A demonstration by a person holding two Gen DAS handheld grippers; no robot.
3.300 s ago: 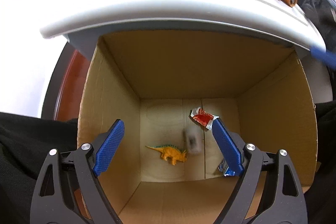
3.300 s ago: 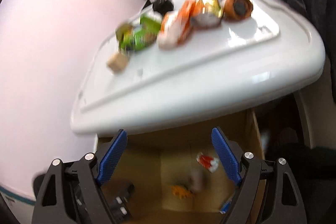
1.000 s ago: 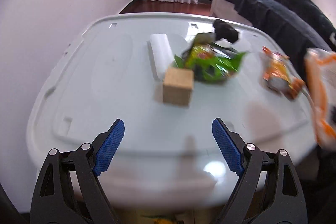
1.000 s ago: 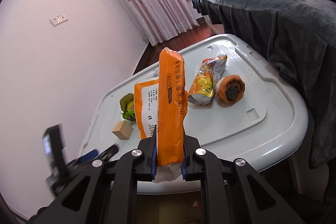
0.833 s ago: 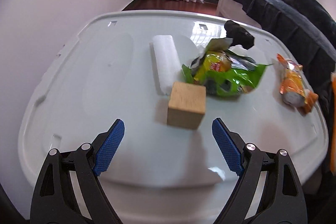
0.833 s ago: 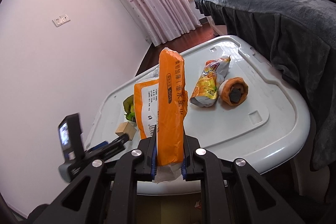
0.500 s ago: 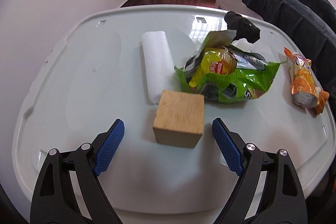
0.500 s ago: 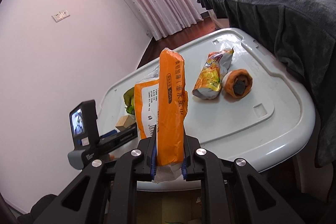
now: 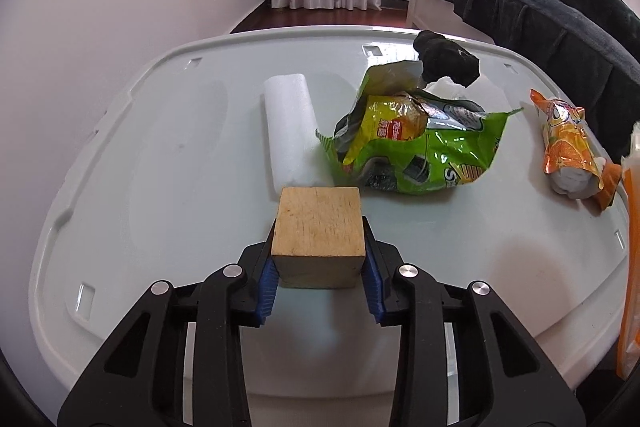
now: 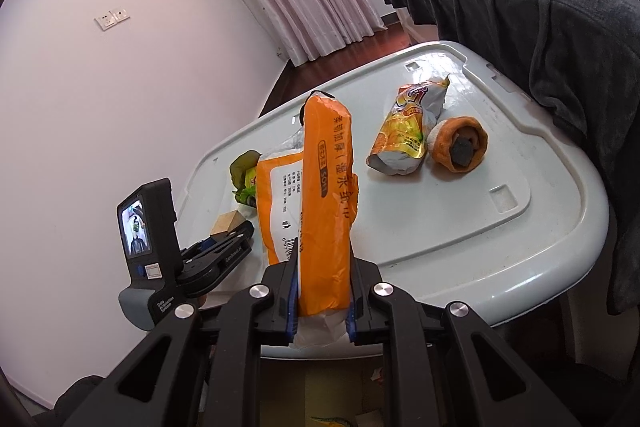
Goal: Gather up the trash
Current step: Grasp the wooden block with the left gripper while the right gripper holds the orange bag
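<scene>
A: Left wrist view. Item one?
B: Left gripper (image 9: 320, 269), jaws closing, blue pads against both sides of wooden block (image 9: 319, 227). Block resting on white lid (image 9: 160, 187), near edge.

A: Other stock on lid?
B: White foam roll (image 9: 290, 131) just behind block. Green snack bag (image 9: 416, 147), crumpled, beside roll. Black lump (image 9: 446, 61) behind bag. Orange snack pouch (image 9: 568, 143) far right.

A: Right wrist view?
B: Right gripper (image 10: 321, 301) clamped narrow on tall orange wrapper (image 10: 326, 211), held upright, clear of lid (image 10: 520, 227). Left gripper (image 10: 224, 247) at far left, block (image 10: 228, 223) at its tips. Pouch (image 10: 404, 131) and orange sock roll (image 10: 460, 143) touching, lying on lid. Cardboard box (image 10: 328, 395) below lid edge, only partly seen.

A: Step in hand?
B: Pickup of block, probably; wrapper already secured.

A: Next move, requirements?
B: Firm pinch first. Then lift straight off lid, carry back over edge, release above box. Same for wrapper. Care needed: smooth block faces, possible slip if tilted.
</scene>
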